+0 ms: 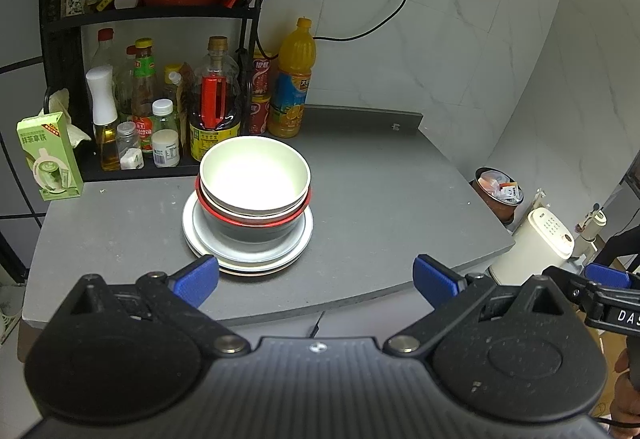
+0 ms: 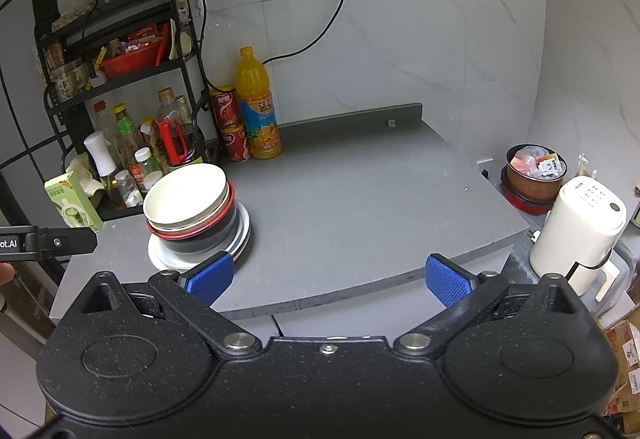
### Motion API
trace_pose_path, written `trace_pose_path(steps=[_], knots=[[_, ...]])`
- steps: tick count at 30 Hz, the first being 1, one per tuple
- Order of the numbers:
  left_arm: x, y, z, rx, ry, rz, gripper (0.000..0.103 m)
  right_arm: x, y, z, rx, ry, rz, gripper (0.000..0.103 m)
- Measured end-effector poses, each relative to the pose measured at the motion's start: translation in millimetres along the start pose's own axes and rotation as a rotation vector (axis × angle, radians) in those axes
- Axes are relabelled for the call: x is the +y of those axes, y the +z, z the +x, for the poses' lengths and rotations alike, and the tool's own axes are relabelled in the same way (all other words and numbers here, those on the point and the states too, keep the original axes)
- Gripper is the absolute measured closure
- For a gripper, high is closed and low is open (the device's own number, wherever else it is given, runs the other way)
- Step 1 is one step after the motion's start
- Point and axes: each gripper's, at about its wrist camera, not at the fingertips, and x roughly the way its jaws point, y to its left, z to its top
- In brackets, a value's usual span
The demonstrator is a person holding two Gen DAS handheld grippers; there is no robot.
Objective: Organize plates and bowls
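Bowls (image 1: pixel 255 181) nested on plates (image 1: pixel 248 239) near bench (image 1: pixel 380 191) left edge; stacking looks done. Left tool (image 1: pixel 316 277), right tool (image 2: pixel 328 279) spread, empty, clear of stack; next likely withdrawal.

— What's stacked there?
— A white bowl (image 1: pixel 255 175) sits on top, upright and empty, nested in a red-rimmed bowl (image 1: pixel 256 219), which sits in a dark grey bowl (image 1: pixel 248 233).
— And beneath them?
— A pile of plates (image 1: pixel 248 253), pale grey-white, lying flat; the lowest one shows a pinkish edge. How many there are I cannot tell.
— Where is the stack?
— On the grey surface (image 1: pixel 380 199), toward its left side. The bowls sit slightly off-centre on the plates, shifted toward the back.
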Motion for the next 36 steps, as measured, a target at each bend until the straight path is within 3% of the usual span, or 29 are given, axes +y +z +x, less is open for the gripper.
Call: trace_pose_path(steps=[36], knots=[[-7.3, 0.6, 0.3, 0.009, -0.012, 0.004, 0.001, -1.8, 2.0, -1.2, -0.008, 0.001, 0.0, 0.0]])
